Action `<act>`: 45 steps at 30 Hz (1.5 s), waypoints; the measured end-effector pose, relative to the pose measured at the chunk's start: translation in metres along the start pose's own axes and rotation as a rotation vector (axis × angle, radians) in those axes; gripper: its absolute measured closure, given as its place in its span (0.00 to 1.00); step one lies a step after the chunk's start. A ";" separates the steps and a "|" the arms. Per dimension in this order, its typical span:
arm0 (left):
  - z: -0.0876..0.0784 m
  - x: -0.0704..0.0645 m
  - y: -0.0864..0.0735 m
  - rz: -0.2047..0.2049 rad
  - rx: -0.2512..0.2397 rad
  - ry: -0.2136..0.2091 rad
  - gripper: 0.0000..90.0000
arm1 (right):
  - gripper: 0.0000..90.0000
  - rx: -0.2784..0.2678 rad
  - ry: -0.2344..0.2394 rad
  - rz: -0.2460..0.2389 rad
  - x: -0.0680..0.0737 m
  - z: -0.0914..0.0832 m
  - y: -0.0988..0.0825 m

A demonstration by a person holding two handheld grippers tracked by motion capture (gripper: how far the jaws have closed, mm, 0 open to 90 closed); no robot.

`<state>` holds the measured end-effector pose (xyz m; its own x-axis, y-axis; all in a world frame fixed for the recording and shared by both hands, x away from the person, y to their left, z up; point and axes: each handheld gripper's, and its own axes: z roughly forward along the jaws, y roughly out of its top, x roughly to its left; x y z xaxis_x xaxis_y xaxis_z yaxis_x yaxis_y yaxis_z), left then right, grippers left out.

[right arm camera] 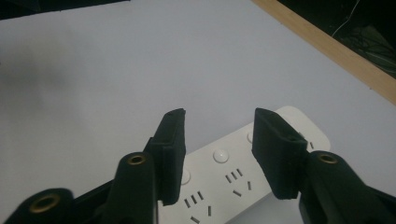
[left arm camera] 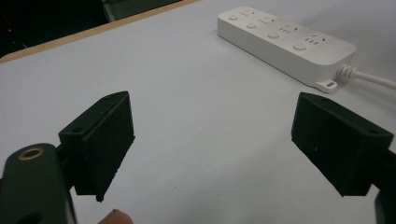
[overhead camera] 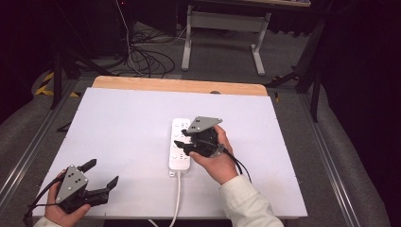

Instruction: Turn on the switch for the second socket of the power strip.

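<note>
A white power strip (overhead camera: 177, 160) with several sockets and round buttons lies lengthwise in the middle of the white table (overhead camera: 123, 132). Its white cable (overhead camera: 178, 194) runs off the near edge. My right gripper (overhead camera: 184, 142) hovers just above the strip, jaws apart with nothing between them. In the right gripper view the power strip (right arm camera: 224, 184) lies below the right gripper (right arm camera: 217, 140). My left gripper (overhead camera: 103, 172) rests at the near left corner, open wide and holding nothing. From the left gripper (left arm camera: 212, 135) the power strip (left arm camera: 285, 44) lies farther off to the right.
A wooden strip (overhead camera: 179, 85) borders the table's far edge. Beyond it, black cables (overhead camera: 146, 61) lie on the floor beside a grey desk frame (overhead camera: 222, 21). Metal rails (overhead camera: 326, 146) run along both sides of the table.
</note>
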<state>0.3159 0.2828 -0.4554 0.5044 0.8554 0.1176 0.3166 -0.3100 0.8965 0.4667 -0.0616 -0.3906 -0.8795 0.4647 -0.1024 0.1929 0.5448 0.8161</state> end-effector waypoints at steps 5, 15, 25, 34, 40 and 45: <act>0.000 0.000 0.000 -0.006 0.000 0.000 0.15 | 0.49 -0.023 -0.009 0.007 0.003 -0.018 -0.004; 0.000 0.000 0.000 -0.002 0.001 0.002 0.15 | 0.36 -0.084 -0.017 0.057 0.003 -0.054 -0.019; -0.001 0.000 0.000 -0.004 0.002 -0.001 0.15 | 0.30 -0.125 -0.053 0.088 0.003 -0.084 -0.051; -0.001 0.000 0.001 -0.007 0.003 -0.003 0.15 | 0.22 -0.142 -0.073 0.143 -0.003 -0.103 -0.090; -0.001 -0.001 0.000 -0.012 0.001 -0.008 0.15 | 0.18 -0.142 -0.084 0.185 -0.008 -0.112 -0.115; -0.001 -0.001 0.001 -0.015 0.014 -0.023 0.15 | 0.17 -0.143 -0.092 0.217 -0.011 -0.116 -0.133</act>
<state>0.3148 0.2819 -0.4544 0.5182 0.8501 0.0944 0.3349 -0.3032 0.8921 0.4006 -0.2201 -0.4325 -0.7800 0.6246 0.0378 0.3032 0.3244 0.8960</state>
